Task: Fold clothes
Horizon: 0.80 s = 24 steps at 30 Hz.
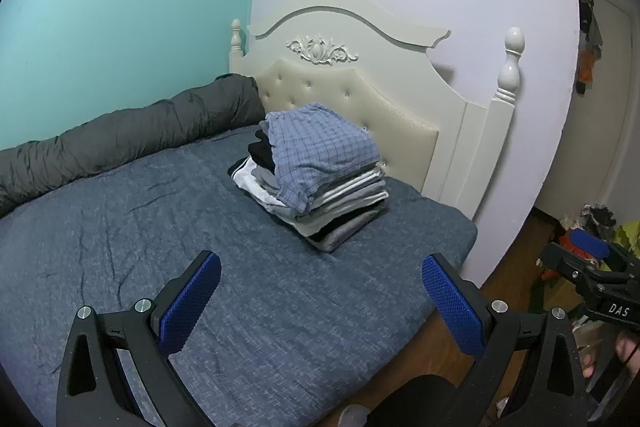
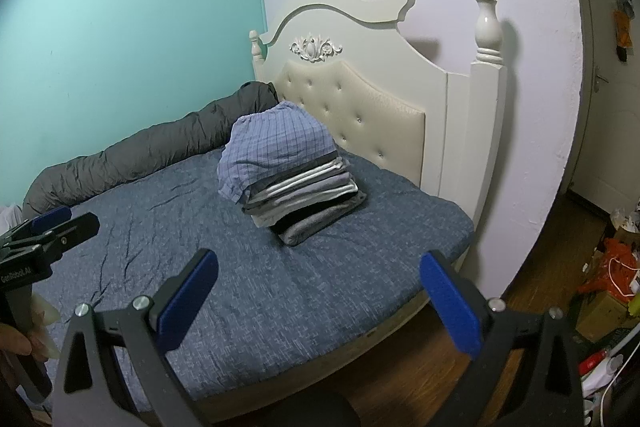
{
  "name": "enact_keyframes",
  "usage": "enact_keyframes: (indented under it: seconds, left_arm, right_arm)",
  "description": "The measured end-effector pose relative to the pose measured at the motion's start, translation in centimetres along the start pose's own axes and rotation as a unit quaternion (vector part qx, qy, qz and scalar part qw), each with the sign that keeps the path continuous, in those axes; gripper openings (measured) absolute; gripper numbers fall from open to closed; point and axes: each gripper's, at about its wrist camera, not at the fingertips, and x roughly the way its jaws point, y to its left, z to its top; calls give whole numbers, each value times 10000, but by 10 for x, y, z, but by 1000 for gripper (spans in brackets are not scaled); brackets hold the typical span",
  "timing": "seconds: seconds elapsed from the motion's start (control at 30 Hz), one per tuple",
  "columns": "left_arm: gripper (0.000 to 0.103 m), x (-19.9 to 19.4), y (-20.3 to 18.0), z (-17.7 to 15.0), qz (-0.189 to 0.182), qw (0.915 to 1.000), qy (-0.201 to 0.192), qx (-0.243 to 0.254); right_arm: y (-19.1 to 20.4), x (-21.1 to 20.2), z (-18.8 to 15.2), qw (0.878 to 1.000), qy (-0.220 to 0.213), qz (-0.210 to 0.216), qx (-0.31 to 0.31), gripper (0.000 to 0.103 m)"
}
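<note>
Both grippers, left [image 1: 320, 283] and right [image 2: 318, 279], hanging spread, empty, over wrinkled bed [image 1: 120, 247]. Ahead: stack [image 1: 340, 203], soft checked shirt [image 1: 320, 147] lying atop; tufted headboard [image 1: 392, 119] behind.

"DAS" on right hand-held gripper [image 1: 592, 259].

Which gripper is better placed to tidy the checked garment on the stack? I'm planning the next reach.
Probably the left gripper: the checked garment droops down the stack of folded clothes on the stack's left side, nearer to it. The right gripper sits beyond the bed's right edge. Both jaws are open and empty.
</note>
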Motion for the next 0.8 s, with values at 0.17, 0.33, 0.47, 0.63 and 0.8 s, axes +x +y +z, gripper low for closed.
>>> enact_keyframes:
  seconds: [0.17, 0.33, 0.47, 0.63, 0.8]
  left_arm:
    - [103, 1, 0, 0, -21, 10000, 59, -34]
    - [103, 2, -2, 0, -25, 10000, 88, -24]
    - [103, 2, -2, 1, -85, 9999, 97, -52]
    - [103, 1, -3, 1, -89, 9999, 54, -14]
    - [103, 1, -2, 1, -72, 10000, 23, -6]
  right_arm:
    - [0, -1, 0, 10000, -12, 6, 5, 102]
    - [-2, -1, 0, 10000, 0, 3, 12, 101]
    - [-3, 0, 1, 10000, 12, -2, 20, 102]
    - [-3, 1, 1, 10000, 22, -1, 19, 102]
    - [-3, 0, 0, 10000, 22, -2, 28, 102]
